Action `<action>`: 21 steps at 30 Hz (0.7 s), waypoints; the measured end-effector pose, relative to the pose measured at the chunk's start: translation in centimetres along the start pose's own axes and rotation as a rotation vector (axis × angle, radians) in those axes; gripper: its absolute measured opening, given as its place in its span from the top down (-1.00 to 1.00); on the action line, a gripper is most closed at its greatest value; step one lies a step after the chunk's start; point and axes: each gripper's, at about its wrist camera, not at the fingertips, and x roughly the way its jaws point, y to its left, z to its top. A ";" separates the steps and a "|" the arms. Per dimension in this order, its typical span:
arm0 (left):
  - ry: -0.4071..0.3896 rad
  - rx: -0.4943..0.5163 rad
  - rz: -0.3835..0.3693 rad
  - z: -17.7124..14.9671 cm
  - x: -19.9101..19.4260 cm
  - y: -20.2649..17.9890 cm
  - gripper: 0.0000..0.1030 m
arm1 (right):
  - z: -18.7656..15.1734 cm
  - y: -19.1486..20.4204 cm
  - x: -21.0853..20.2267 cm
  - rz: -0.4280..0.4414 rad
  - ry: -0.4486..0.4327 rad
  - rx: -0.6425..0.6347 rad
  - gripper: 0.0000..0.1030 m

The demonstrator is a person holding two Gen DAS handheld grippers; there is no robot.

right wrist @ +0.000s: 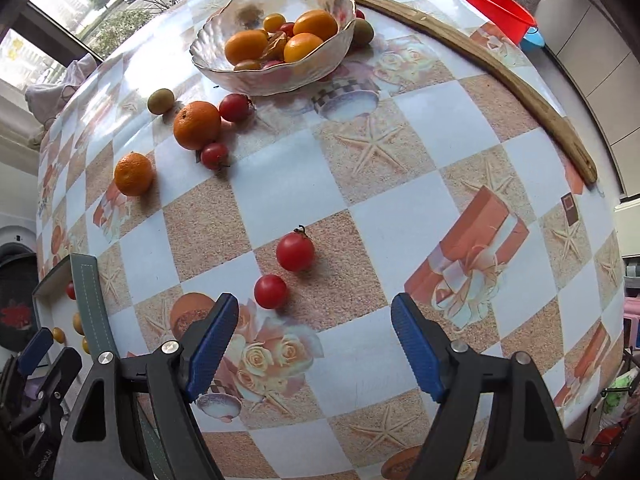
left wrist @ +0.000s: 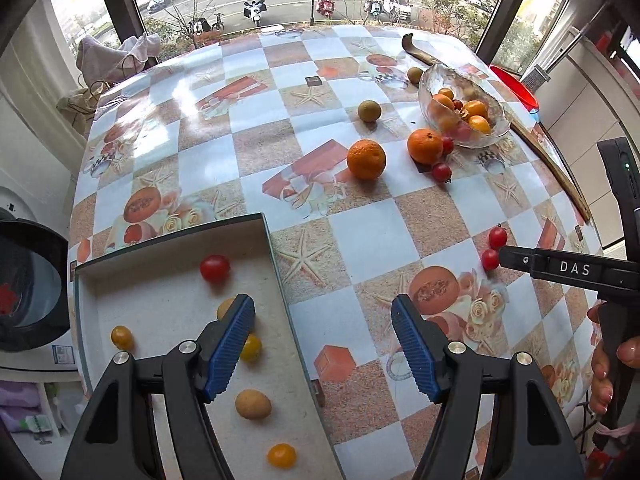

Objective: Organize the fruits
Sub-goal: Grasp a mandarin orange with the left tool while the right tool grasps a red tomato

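My left gripper (left wrist: 323,320) is open and empty over the right edge of a shallow box (left wrist: 176,256) that holds a red tomato (left wrist: 215,268), yellow tomatoes (left wrist: 281,455) and a tan fruit (left wrist: 253,404). My right gripper (right wrist: 315,320) is open and empty just short of two red cherry tomatoes (right wrist: 295,251) (right wrist: 271,291) on the table. Two oranges (right wrist: 197,125) (right wrist: 133,174), more red tomatoes (right wrist: 215,155) and a green fruit (right wrist: 160,101) lie loose near a glass bowl (right wrist: 332,60) of fruit.
A long curved wooden piece (right wrist: 532,96) lies along the table's far right edge. A red basin (right wrist: 500,12) stands beyond the table. The right gripper's body (left wrist: 568,268) shows in the left wrist view. The table's patterned cloth (right wrist: 400,220) drops off to the right.
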 end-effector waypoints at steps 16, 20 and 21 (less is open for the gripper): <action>0.000 0.002 0.027 8.6 6.3 -3.1 -0.40 | 2.6 -0.6 1.3 0.059 -0.001 -0.010 -0.45; 0.014 0.014 0.044 10.2 8.4 -3.9 -0.40 | 2.5 0.0 1.8 0.056 0.017 -0.013 -0.26; 0.018 0.019 0.051 10.5 8.9 -4.0 -0.41 | 2.4 0.1 1.8 0.051 0.012 -0.018 -0.25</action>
